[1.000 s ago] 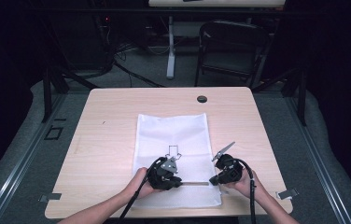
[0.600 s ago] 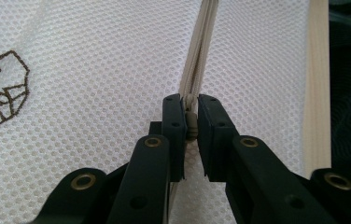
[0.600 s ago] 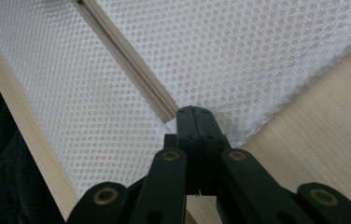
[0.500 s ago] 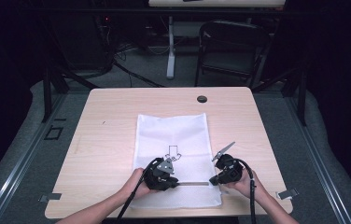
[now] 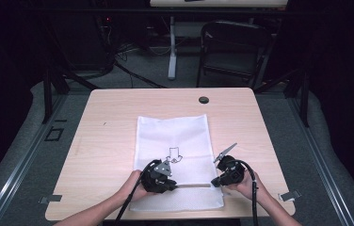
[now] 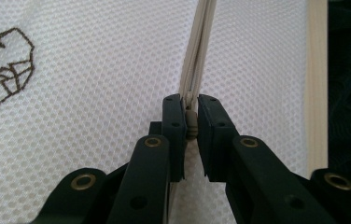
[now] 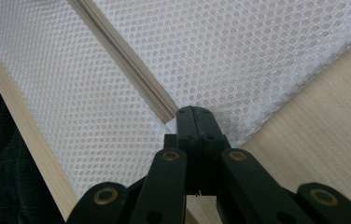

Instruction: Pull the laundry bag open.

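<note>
A pale wooden table [image 5: 118, 132] stands in a dark room, with a black chair [image 5: 231, 52] and a white post [image 5: 172, 52] on the floor beyond it. Near the table's far edge sits a small dark round cap [image 5: 204, 100].

On the table lies a white mesh bag [image 5: 172, 136], flat, its long side running away from the person, its near end close to the table's near edge. A small dark line drawing [image 5: 174, 154] marks the mesh about midway across, toward the near half. A pale zip [image 5: 194, 185] crosses the bag near its near end, running side to side.

Two forearms come in from the near edge. The left hand [image 5: 135, 187] holds the left gripper [image 5: 174, 184] over the bag's near left part, pointing along the zip. In the left gripper view [image 6: 190, 122] its jaws stand a narrow gap apart, and a small grey zip pull [image 6: 191, 123] sits pinched between them, with the zip tape [image 6: 197, 60] running straight ahead over the mesh.

The right hand [image 5: 245, 184] holds the right gripper [image 5: 213, 183] at the bag's near right edge, at the zip's end. In the right gripper view [image 7: 193, 122] its jaws are pressed together, clamping the bag's edge just where the zip [image 7: 127, 60] ends; bare wood [image 7: 323, 130] shows to one side.
</note>
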### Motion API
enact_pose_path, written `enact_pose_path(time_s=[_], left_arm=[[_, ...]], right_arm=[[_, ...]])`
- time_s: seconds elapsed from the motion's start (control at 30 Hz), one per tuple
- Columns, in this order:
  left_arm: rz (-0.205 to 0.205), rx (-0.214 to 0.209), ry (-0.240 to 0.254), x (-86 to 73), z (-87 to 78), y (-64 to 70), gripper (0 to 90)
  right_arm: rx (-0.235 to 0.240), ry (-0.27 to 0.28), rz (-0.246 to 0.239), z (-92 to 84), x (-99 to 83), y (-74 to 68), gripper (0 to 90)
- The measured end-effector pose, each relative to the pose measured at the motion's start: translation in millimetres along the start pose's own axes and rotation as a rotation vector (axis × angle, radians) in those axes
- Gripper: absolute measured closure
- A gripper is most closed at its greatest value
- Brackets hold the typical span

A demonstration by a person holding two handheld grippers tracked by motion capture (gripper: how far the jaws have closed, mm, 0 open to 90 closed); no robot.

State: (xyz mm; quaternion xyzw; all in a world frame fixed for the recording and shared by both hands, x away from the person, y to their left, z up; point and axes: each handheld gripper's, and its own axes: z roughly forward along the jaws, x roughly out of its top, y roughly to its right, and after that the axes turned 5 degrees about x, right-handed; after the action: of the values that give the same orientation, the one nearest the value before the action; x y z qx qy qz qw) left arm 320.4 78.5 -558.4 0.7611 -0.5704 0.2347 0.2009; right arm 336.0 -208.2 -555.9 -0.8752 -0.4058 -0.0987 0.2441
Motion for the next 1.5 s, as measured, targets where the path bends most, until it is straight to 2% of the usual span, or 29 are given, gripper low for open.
enact_pose_path(time_s=[0.07, 0.13, 0.27, 0.3, 0.33, 0.37, 0.5, 0.67, 0.7, 0.77, 0.8, 0.83, 0.9, 0.93, 1.0, 1.13, 1.17, 1.27, 1.3, 1.37, 1.5], left_arm=[[0.004, -0.001, -0.01, -0.6, -0.8, -0.5, 82.3], [-0.008, -0.008, 0.003, -1.5, -2.0, -1.6, 82.3], [0.002, -0.009, -0.012, -1.9, -1.9, -1.5, 82.3], [0.005, 0.005, -0.022, -3.0, -3.1, -1.5, 82.3], [-0.007, -0.012, -0.004, -5.7, -2.4, -2.7, 82.3], [-0.018, -0.013, -0.007, -6.8, -2.3, -2.9, 82.3], [-0.002, -0.011, -0.014, -8.4, -3.2, -2.3, 82.3], [-0.017, -0.022, -0.011, -11.7, -6.8, -3.3, 82.3], [-0.005, -0.012, -0.02, -11.5, -6.9, -2.5, 82.3], [-0.02, -0.019, -0.002, -13.3, -7.4, -3.4, 82.3], [-0.014, -0.015, -0.011, -14.2, -7.7, -3.9, 82.2], [-0.028, -0.022, 0.004, -16.1, -7.3, -4.6, 82.3], [-0.014, -0.019, -0.003, -16.2, -7.5, -4.6, 82.2], [-0.021, -0.023, 0.006, -16.3, -8.7, -5.0, 82.2], [-0.013, -0.017, -0.002, -16.9, -10.7, -5.5, 82.2], [-0.036, -0.016, 0.002, -26.5, -15.7, -10.1, 82.2], [-0.033, -0.013, -0.007, -27.4, -17.5, -10.4, 82.2], [-0.036, -0.01, 0.006, -28.2, -19.2, -11.8, 82.2], [-0.029, 0.012, -0.012, -27.1, -19.8, -11.7, 82.2], [-0.034, -0.007, -0.007, -27.6, -17.7, -14.9, 82.2], [-0.028, -0.005, -0.007, -26.6, -16.6, -17.9, 82.2]], right_arm=[[-0.007, -0.007, -0.004, -0.6, -0.1, 0.4, 90.0], [0.0, 0.001, 0.0, 0.0, -0.1, 0.0, 90.0], [0.0, 0.001, 0.002, 0.0, -0.1, -0.1, 90.0], [-0.002, -0.003, 0.001, -0.1, 0.1, -0.1, 90.0], [0.0, 0.0, 0.002, 0.0, 0.0, 0.0, 90.0], [-0.006, -0.005, -0.002, -0.3, 0.0, 0.3, 90.0], [-0.011, -0.008, 0.001, -0.2, 0.4, 0.0, 90.0], [-0.025, -0.007, 0.0, -0.2, 0.1, -1.5, 90.0], [-0.024, -0.004, 0.001, 0.0, 0.0, -1.9, 90.0], [-0.021, 0.0, 0.004, 0.3, 0.0, -2.3, 90.0], [-0.021, 0.0, 0.002, 0.4, 0.0, -2.3, 90.0], [-0.015, 0.006, 0.004, 0.9, 0.0, -2.7, 90.0], [-0.018, -0.002, -0.001, 0.4, 0.2, -2.0, 90.0], [-0.014, 0.003, 0.001, 0.6, 0.1, -2.4, 90.0], [-0.032, 0.005, -0.001, 0.8, -0.6, -3.6, 90.0], [-0.034, 0.007, -0.005, 0.4, -1.4, -4.5, 90.0], [-0.031, 0.011, -0.002, 0.5, -1.6, -4.2, 90.0], [-0.021, 0.012, 0.007, 0.8, -0.8, -3.7, 90.0], [-0.034, 0.0, -0.004, 0.0, -0.8, -2.3, 90.0], [-0.033, 0.002, 0.011, -0.2, -1.2, -2.7, 90.0], [-0.049, -0.003, 0.01, 0.3, 0.0, -5.4, 90.0]])
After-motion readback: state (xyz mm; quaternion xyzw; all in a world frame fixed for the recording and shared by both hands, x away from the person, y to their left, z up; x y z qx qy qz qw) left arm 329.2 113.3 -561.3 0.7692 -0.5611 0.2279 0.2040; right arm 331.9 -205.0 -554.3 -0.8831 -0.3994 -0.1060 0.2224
